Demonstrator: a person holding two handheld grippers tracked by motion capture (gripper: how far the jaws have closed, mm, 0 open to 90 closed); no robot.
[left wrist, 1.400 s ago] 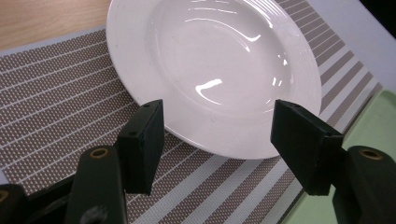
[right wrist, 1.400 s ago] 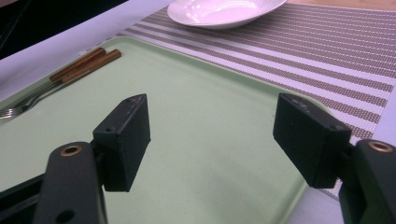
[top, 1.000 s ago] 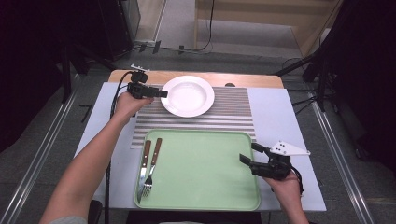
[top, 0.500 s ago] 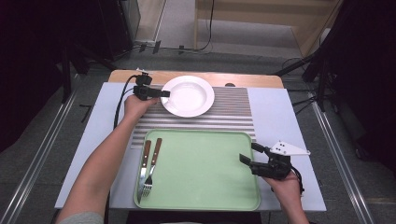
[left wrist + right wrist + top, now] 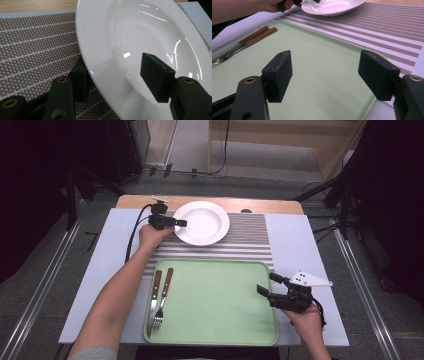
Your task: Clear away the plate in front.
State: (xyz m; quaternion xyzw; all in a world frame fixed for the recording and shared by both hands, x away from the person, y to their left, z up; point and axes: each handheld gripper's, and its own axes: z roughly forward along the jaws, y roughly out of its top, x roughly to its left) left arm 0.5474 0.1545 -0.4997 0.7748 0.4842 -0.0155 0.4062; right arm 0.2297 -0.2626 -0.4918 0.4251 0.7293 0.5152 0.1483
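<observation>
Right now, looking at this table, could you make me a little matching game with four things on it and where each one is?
Things:
1. white plate
2. fork and knife
3. left gripper
4. right gripper

Places:
A. at the left side of the green tray
B. jaws astride the plate's rim
C. on the striped placemat
D. open over the tray's right edge

Pairs: 1-C, 2-A, 3-B, 4-D
</observation>
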